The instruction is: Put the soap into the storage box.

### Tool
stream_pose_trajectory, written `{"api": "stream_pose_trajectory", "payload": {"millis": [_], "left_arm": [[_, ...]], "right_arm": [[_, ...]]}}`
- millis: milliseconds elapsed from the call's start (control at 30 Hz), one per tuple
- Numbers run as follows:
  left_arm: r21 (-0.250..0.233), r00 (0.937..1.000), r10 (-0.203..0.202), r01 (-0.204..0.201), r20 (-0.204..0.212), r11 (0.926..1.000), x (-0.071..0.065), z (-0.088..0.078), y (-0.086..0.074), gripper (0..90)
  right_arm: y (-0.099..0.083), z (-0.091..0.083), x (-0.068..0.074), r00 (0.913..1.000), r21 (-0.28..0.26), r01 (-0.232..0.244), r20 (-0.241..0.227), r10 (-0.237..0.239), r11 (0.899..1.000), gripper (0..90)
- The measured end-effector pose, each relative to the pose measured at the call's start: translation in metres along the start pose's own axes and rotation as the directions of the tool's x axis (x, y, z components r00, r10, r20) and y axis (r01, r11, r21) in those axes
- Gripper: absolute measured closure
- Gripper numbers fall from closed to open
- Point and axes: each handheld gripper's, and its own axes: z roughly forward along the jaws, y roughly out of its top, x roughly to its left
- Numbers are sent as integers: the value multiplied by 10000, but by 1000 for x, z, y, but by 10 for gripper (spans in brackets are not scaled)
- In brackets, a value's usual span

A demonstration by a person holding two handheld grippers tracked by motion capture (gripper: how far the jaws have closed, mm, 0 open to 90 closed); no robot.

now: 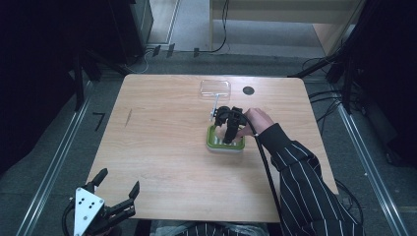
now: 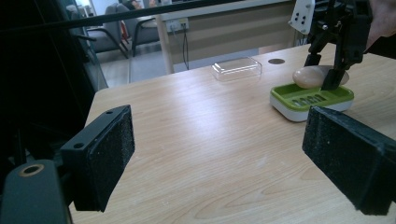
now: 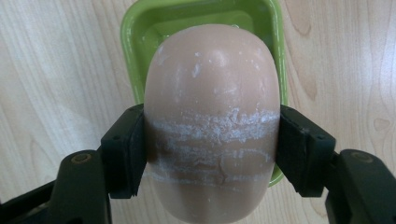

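left tool (image 2: 224, 158) idle at the near worktop (image 1: 167, 147) edge, pads spread, nothing between. right tool (image 3: 212, 149) pinching the tan soap bar (image 3: 212, 107) across its middle, just above the green soap dish (image 2: 312, 100). clear lid (image 1: 215, 87) sits apart behind. risk: bar looks slick and rounded, could squirt out or land off-centre on the rim.

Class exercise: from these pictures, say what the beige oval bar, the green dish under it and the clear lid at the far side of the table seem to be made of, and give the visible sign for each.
Beige bar: probably soap, matte and waxy, with chalky white scuff bands.
Green dish: likely moulded plastic, smooth and slightly glossy, with drain slots and a white base.
Clear lid: see-through, probably thin rigid plastic; the wood shows through it.
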Motion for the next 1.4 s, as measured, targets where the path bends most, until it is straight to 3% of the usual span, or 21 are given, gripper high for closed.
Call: {"api": "stream_pose_trajectory", "payload": {"millis": [767,1400], "left_arm": [[22,9998,-12,12,-201,10000,1,-6,-2,96],[47,9998,-17,18,-221,10000,1,-7,-2,96]], "right_arm": [[3,21,-9,9999,315,16,-143,-12,9995,334],[5,35,-8,9988,436,429,-233,-419,9981,333]]}}
